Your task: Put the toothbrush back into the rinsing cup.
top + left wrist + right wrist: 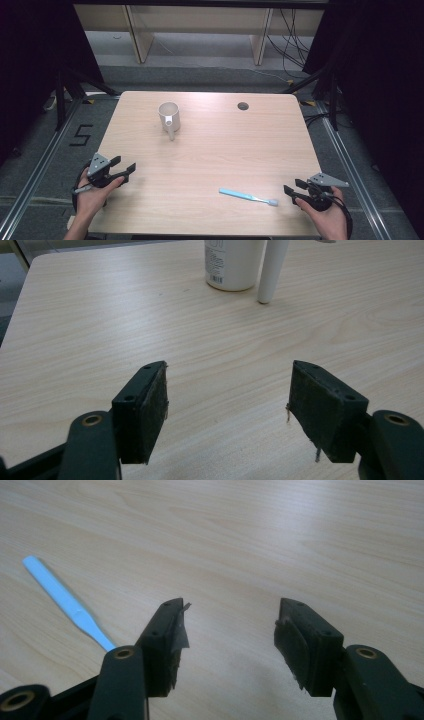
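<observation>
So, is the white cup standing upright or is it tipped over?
Upright. In the high view the white cup shows its round open mouth facing up, and in the left gripper view its base sits flat on the table.

Black "5" marked on the floor [80, 135], unreadable barcode label on white cup [231, 265]

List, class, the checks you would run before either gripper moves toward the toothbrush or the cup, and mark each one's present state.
1. Right gripper open, nothing between its jaws: ok.
2. Left gripper open and unloaded: ok.
3. Blue toothbrush lying flat on the table, apart from the right gripper: ok.
4. White cup upright: ok.
5. Cup holds nothing: cannot tell.
6. Free path from toothbrush to cup: ok.
</observation>
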